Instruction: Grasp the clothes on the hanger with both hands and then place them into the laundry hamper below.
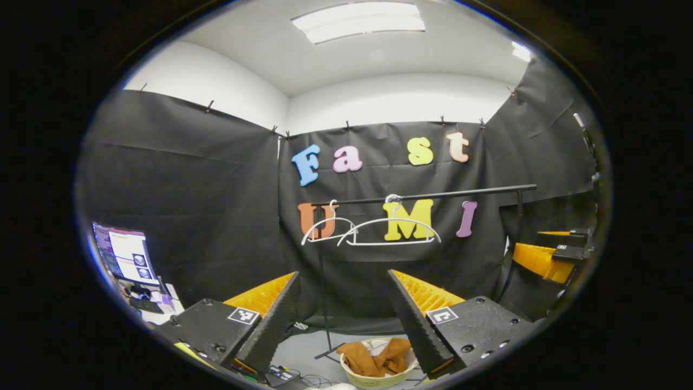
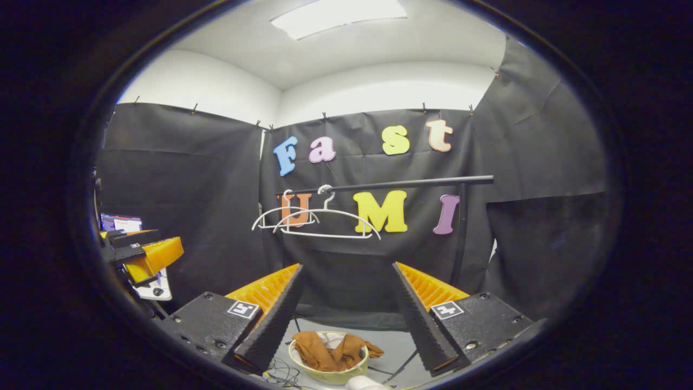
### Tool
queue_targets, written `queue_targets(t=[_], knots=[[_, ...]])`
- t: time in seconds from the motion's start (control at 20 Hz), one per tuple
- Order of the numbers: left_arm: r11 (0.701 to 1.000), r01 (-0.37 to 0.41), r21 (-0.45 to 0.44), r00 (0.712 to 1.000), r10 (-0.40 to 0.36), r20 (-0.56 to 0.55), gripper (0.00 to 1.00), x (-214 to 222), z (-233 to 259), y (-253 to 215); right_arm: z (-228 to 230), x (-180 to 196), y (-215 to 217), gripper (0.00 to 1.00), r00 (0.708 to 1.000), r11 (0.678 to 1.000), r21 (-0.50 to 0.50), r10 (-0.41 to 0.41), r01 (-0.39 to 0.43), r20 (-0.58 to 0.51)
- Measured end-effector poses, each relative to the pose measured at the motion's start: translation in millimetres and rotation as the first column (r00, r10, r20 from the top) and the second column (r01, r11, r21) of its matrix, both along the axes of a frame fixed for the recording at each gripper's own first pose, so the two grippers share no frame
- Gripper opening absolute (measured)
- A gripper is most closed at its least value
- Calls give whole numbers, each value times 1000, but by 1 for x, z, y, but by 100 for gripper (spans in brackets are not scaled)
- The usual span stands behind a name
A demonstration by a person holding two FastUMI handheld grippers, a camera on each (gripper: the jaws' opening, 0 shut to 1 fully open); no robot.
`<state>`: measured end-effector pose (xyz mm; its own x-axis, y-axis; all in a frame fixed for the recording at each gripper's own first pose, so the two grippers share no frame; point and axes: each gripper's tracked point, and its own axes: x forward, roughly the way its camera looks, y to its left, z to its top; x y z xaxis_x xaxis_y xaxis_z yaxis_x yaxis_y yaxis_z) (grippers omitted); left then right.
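Hamper (image 1: pixel 379 379) rim cut off by bottom edge, left gripper view. Brown clothes (image 2: pixel 330 351) partly hidden inside it. Monitor (image 1: pixel 123 252) text too small. Right gripper (image 1: pixel 552 254) clipped at right edge.

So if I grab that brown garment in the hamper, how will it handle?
Probably floppy: the brown garment lies crumpled in folds, one end draped over the hamper rim. Likely light, so it may snag and tug the hamper.
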<state>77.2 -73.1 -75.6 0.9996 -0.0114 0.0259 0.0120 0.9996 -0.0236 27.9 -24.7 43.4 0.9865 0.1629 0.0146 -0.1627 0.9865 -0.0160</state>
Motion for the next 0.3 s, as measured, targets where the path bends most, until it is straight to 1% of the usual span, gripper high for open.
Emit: queue_targets(t=[0.1, 0.3], knots=[[1000, -6, 7, 1000, 6, 2, 100, -1, 2, 6, 2, -2, 4, 100, 1000, 1000, -1, 0, 0, 1], [1000, -2, -5, 1000, 2, -3, 100, -7, 3, 13, 5, -9, 18, 100, 1000, 1000, -2, 20, -20, 12]])
